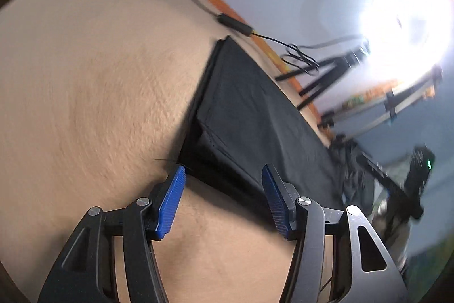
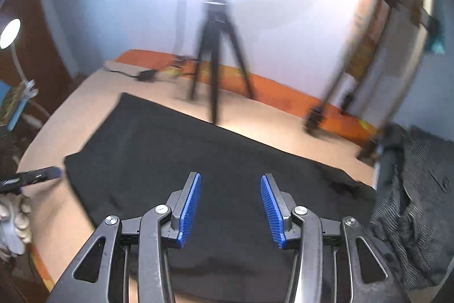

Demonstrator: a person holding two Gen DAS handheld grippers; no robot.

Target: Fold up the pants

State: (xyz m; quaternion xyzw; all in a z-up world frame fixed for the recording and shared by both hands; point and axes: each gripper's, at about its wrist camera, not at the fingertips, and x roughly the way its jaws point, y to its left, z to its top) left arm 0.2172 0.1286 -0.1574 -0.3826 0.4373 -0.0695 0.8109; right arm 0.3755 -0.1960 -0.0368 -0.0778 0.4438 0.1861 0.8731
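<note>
Lying flat: one black pants [image 2: 181,158] | one tan table [image 1: 85,75] | left gripper [image 1: 224,175] released | right gripper [image 2: 230,183] released

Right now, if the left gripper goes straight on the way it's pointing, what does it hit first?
Most likely the near edge of the black pants, lying just ahead of the open left gripper on the tan surface. Depth is unclear.

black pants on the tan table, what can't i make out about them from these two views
- Near hem of the black fabric pants: right wrist view, hidden behind the open right gripper.
- Right end: left wrist view, lost in motion blur beside a dark crumpled garment; right wrist view shows a grey ribbed garment there.
- Fold layers: left wrist view, blurred at the edge above the open left gripper.
- Black tripod head: washed out by glare.
</note>
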